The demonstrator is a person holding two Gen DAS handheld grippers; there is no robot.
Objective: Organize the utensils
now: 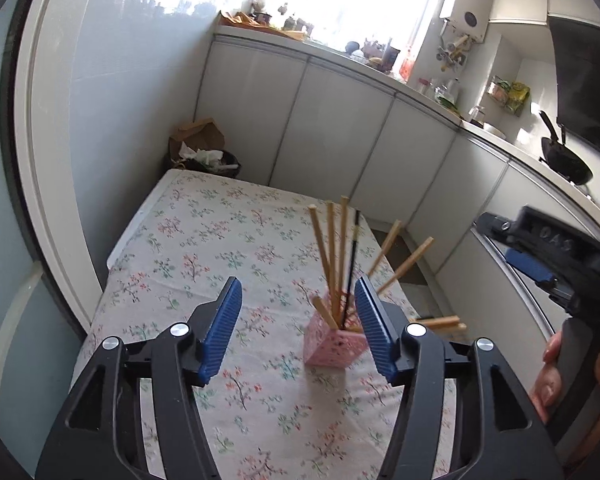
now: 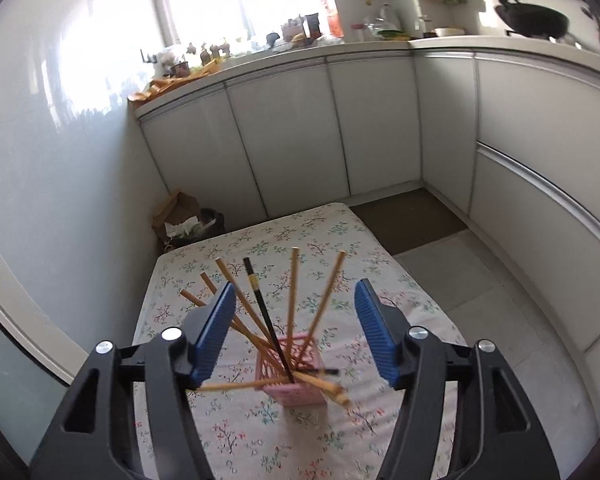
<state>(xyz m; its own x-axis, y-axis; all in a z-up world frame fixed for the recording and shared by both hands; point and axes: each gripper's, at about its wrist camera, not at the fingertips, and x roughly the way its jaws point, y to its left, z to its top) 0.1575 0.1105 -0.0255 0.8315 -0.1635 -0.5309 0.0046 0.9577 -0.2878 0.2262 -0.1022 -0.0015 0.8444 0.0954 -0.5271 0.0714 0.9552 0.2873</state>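
Observation:
A pink lattice holder (image 1: 334, 346) (image 2: 296, 380) stands on the floral tablecloth. Several wooden chopsticks (image 1: 332, 256) (image 2: 290, 296) and one black chopstick (image 1: 352, 264) (image 2: 266, 316) stick out of it, fanned in different directions. My left gripper (image 1: 298, 292) is open and empty, above the table just left of the holder. My right gripper (image 2: 296, 296) is open and empty, above the holder, with the chopsticks rising between its fingers. The right gripper also shows at the right edge of the left wrist view (image 1: 540, 256).
The table (image 1: 204, 240) (image 2: 380, 420) has a floral cloth. A bin with a paper bag (image 1: 204, 152) (image 2: 188, 220) stands beyond its far end. White cabinets (image 1: 340, 128) (image 2: 300, 128) run along the back and right. A black wok (image 1: 564, 156) (image 2: 532, 20) sits on the counter.

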